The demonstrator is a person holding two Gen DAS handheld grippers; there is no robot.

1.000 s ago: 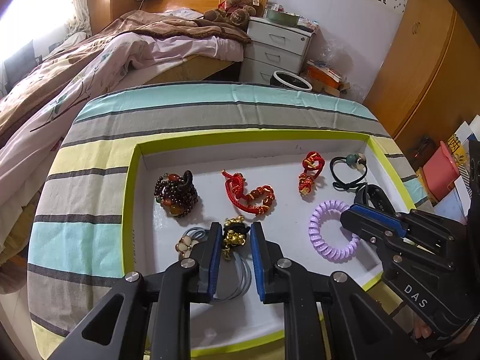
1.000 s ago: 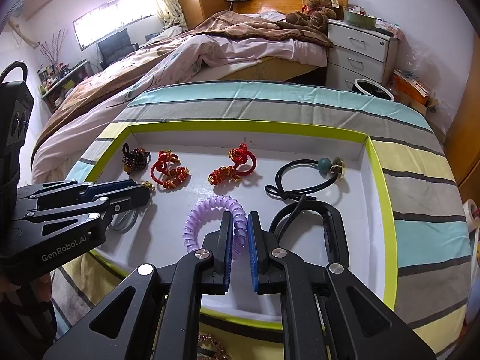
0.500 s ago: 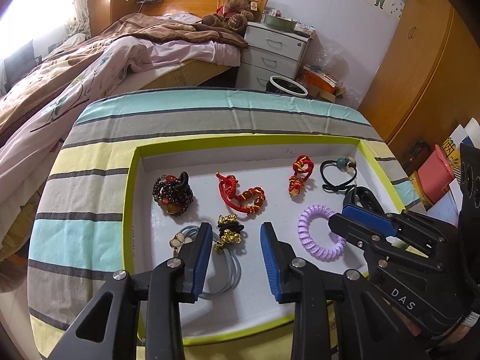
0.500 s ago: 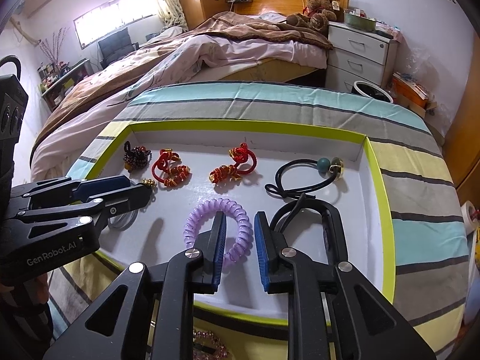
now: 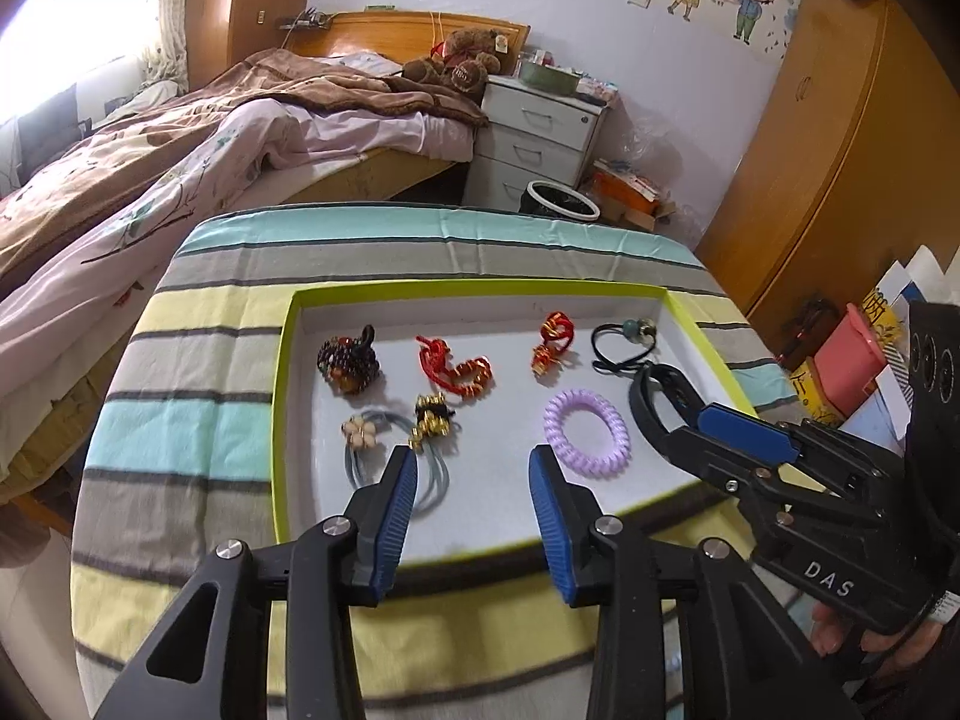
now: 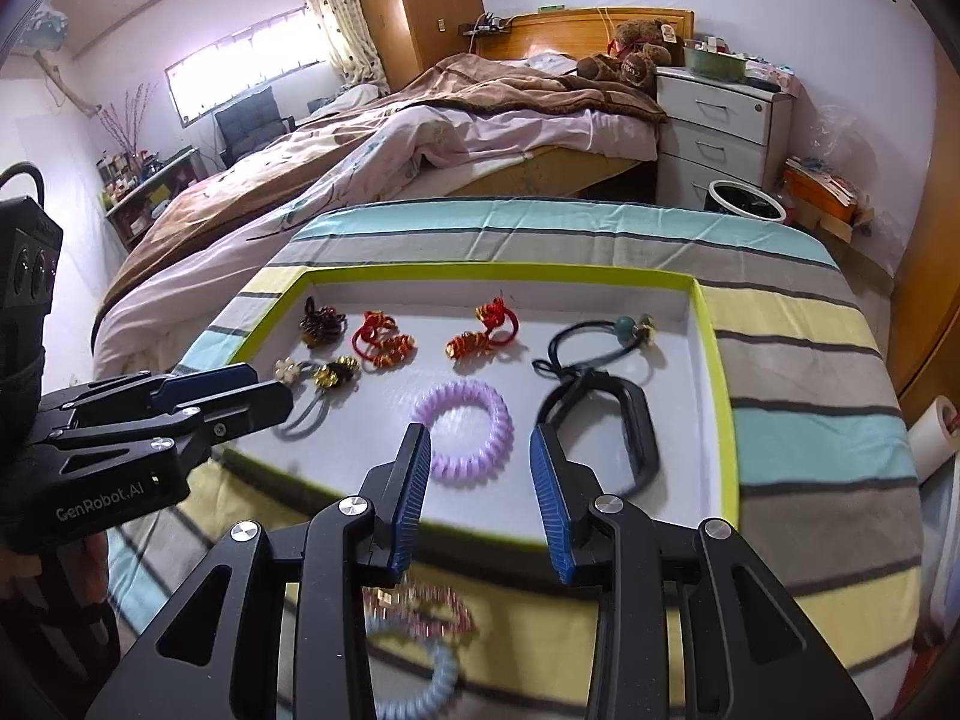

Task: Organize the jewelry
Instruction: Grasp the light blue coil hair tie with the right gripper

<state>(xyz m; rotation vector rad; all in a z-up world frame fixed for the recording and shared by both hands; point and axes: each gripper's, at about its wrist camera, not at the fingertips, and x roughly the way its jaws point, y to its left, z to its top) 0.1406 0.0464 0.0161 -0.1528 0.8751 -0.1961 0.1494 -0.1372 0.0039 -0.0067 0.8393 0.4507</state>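
Note:
A white tray with a lime rim (image 5: 480, 286) (image 6: 714, 360) lies on the striped cloth. In it lie a dark bead bracelet (image 5: 349, 360), two red-gold knots (image 5: 459, 367) (image 5: 552, 341), a gold-black charm (image 5: 431, 414), a grey hair tie with a flower (image 5: 360, 433), a purple coil tie (image 5: 587, 433) (image 6: 468, 426), a black tie with a bead (image 5: 624, 341) and a black band (image 6: 624, 420). My left gripper (image 5: 473, 480) is open and empty above the tray's near edge. My right gripper (image 6: 480, 468) is open and empty, just short of the purple coil.
A pink bead bracelet (image 6: 420, 600) and a pale blue coil tie (image 6: 420, 684) lie on the cloth outside the tray, under my right gripper. A bed (image 5: 180, 138), white drawers (image 5: 540, 132) and a wooden wardrobe (image 5: 840, 150) stand behind the table.
Both grippers have opened and drawn back toward the tray's near edge. The left one let go of the gold-black charm; the right one came off the purple coil.

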